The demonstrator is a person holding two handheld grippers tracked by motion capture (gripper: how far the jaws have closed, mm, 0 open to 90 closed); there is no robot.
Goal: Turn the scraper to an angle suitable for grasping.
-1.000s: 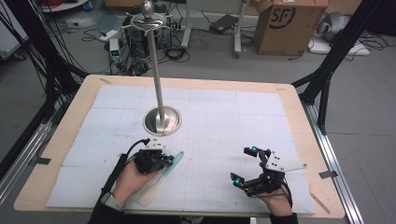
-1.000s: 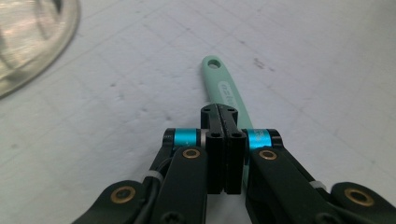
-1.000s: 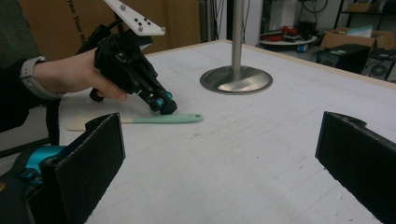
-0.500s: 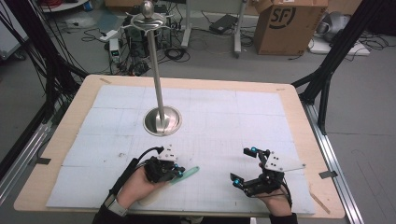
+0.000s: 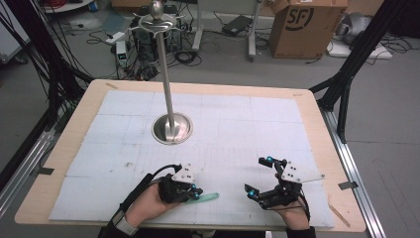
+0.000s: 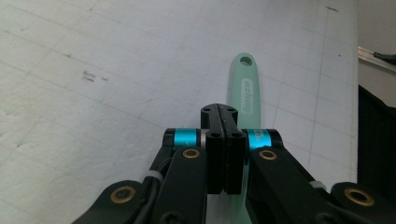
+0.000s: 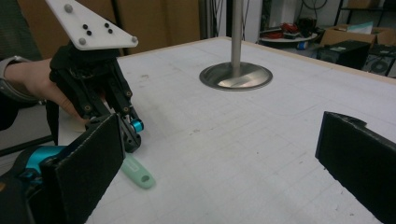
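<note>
From the high view, the left tongs (image 5: 194,191) sit at the near edge of the tabletop (image 5: 317,116), pressed together on a mint-green handle (image 5: 209,197) that lies flat on the white mat (image 5: 233,129) and pokes out toward the right tongs (image 5: 261,174). The right tongs stand wide apart with nothing between them, well to the right of the handle. The mat is a soft, quilted-looking sheet marked in a faint square grid, laid over pale wood. Farther back stands a polished metal pole (image 5: 166,74) on a round dished base (image 5: 172,129). On the floor beyond, a brown cardboard box (image 5: 304,22) carries the black letters "SF"

In the left gripper view, the left tongs (image 6: 224,112) are black, with turquoise rings at the knuckles and brass-coloured pivots, their flat pads closed against each other over the handle (image 6: 243,86). The handle is smooth matte plastic, rounded at its tip with a hanging hole, and has raised lettering along it too small to read

In the right gripper view, the right tongs (image 7: 219,154) show as two broad black pads with a coarse foam-like face, set far apart. Beyond them the left tongs (image 7: 128,135) clamp the handle (image 7: 137,172), whose tip rests on the mat
</note>
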